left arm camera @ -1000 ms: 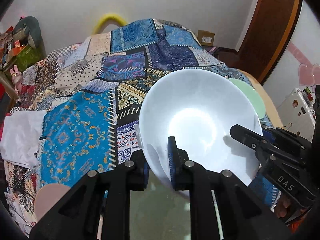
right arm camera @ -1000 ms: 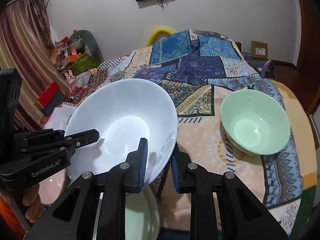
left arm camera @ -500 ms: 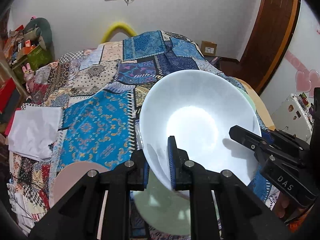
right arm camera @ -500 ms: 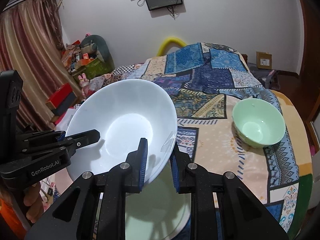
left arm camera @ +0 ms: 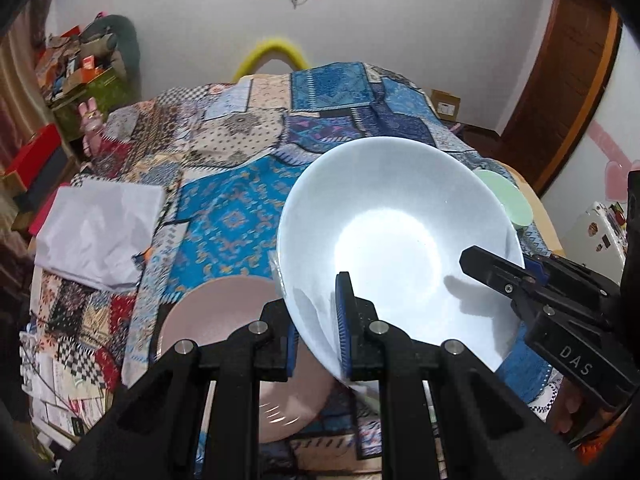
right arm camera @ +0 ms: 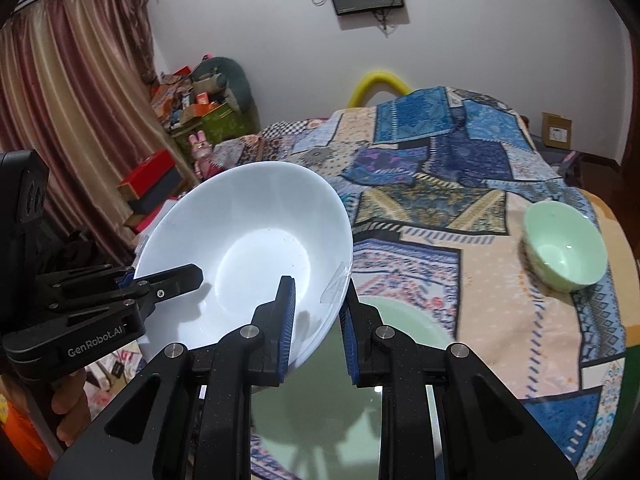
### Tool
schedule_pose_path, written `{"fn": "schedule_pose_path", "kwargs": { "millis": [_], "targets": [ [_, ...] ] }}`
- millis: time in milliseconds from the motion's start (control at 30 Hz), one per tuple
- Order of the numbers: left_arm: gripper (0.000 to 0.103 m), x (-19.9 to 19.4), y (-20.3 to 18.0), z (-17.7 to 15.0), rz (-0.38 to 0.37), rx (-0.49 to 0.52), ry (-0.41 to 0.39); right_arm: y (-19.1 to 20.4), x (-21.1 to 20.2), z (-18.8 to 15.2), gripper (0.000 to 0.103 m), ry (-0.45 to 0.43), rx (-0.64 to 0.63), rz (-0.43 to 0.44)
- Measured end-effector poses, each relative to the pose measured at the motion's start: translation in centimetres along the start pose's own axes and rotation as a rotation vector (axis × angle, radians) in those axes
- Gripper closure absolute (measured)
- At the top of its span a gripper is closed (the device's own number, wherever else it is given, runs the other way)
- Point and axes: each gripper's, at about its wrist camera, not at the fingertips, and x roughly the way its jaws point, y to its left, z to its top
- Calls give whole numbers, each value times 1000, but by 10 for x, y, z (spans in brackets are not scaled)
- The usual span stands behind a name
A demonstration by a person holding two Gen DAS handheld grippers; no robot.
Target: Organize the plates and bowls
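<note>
A large white bowl (left arm camera: 396,236) is held tilted in the air above the bed by both grippers. My left gripper (left arm camera: 316,328) is shut on its near rim, and my right gripper (right arm camera: 316,320) is shut on the opposite rim; the bowl also shows in the right wrist view (right arm camera: 256,256). A pink plate (left arm camera: 224,320) lies on the quilt below the bowl to the left. A pale green plate (right arm camera: 404,360) lies under my right gripper. A small green bowl (right arm camera: 564,248) stands on the quilt at the right; it also shows in the left wrist view (left arm camera: 504,196).
A patchwork quilt (left arm camera: 240,152) covers the bed. A folded white cloth (left arm camera: 96,232) lies at its left edge. Boxes and clutter (right arm camera: 192,108) stand by the curtain on the left. A wooden door (left arm camera: 560,80) is at the right.
Both grippers have lifted the white bowl higher above the bed. The pink plate and green plate have come into view beneath it, and the small green bowl looks farther away.
</note>
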Motion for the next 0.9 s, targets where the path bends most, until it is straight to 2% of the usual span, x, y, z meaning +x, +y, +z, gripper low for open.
{"fn": "schedule_pose_path", "kwargs": {
  "millis": [467,900],
  "targets": [
    [87,-4,74,-34,65,-101,33,53,46,-14,83,75,-45,105],
    [87,22,100,-63,62,-145,112,68,75,-37,83,172,-40,120]
  ]
}}
